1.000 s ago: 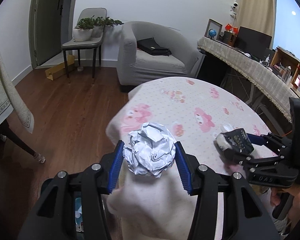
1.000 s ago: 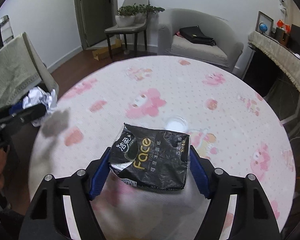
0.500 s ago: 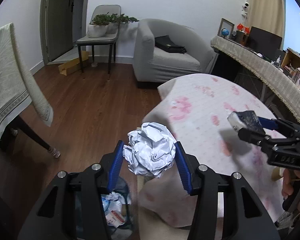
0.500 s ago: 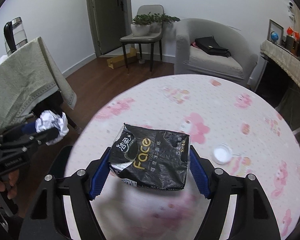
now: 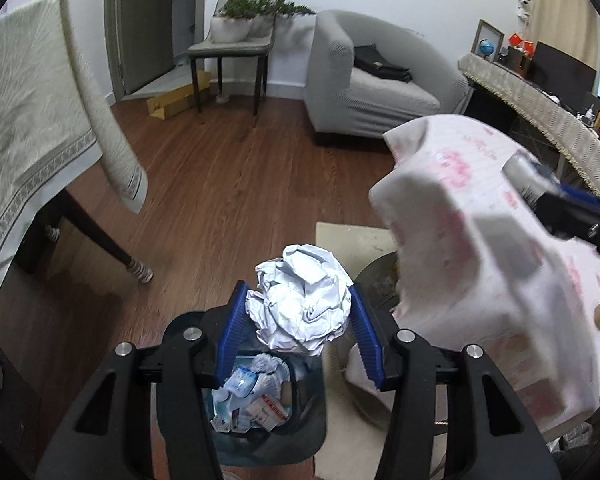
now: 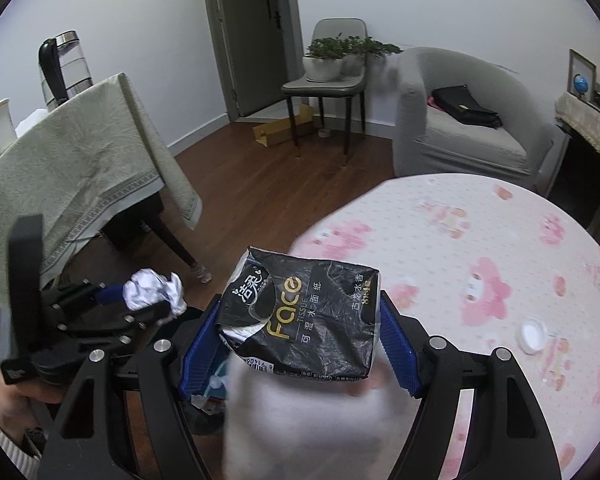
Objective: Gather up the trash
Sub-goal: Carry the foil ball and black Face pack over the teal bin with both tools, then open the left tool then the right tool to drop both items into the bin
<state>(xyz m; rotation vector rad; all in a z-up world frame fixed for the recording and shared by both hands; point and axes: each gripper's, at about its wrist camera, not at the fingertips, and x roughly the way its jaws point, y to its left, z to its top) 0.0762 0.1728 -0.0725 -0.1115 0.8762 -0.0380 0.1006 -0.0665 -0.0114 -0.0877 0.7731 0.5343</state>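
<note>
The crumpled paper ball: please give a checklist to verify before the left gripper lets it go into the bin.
1. Left gripper grips crumpled paper ball: ok.
2. Ball directly over trash bin opening: cannot tell; the bin appears just below it.
3. Bin has room: ok, trash inside is low.
4. Pink tablecloth clear of the bin: ok.
5. Right gripper holds black tissue pack: ok.
</note>
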